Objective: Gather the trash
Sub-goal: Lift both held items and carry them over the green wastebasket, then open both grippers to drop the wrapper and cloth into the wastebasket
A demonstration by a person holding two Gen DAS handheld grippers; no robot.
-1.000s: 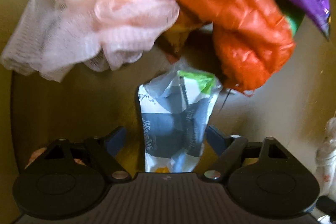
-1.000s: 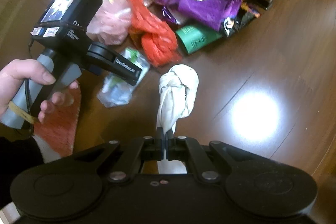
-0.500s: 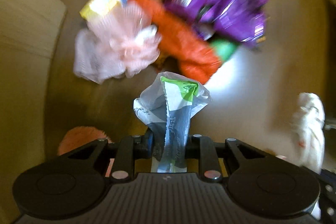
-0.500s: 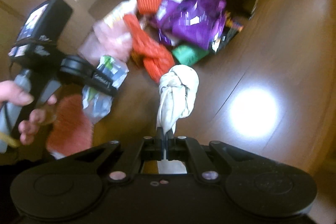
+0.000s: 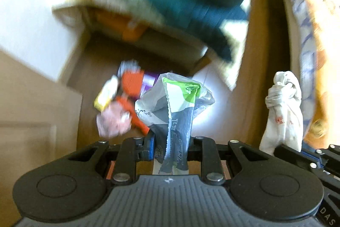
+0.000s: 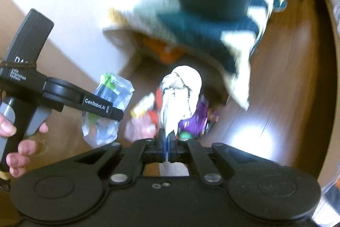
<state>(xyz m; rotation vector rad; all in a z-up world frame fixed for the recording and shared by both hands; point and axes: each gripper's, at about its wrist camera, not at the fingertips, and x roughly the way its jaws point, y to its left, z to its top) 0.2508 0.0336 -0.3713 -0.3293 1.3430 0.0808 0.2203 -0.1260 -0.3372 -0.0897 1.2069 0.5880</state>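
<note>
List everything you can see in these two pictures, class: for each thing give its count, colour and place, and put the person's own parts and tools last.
Plastic wrapper: one, clear with green and grey print, clamped in the left gripper.
Knotted rag: one, off-white, clamped in the right gripper.
Trash pile: several blurred pieces, purple, orange, pink and yellow, on the floor.
Floor: one, brown wood, below.
Blanket: one, teal and cream, above the pile.
Left gripper: one, black, shut.
Right gripper: one, black, shut.
Left hand: one, on the left gripper's handle.

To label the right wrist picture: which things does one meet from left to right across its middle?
Person's hand → left gripper → clear plastic wrapper → knotted white cloth → purple bag.
</note>
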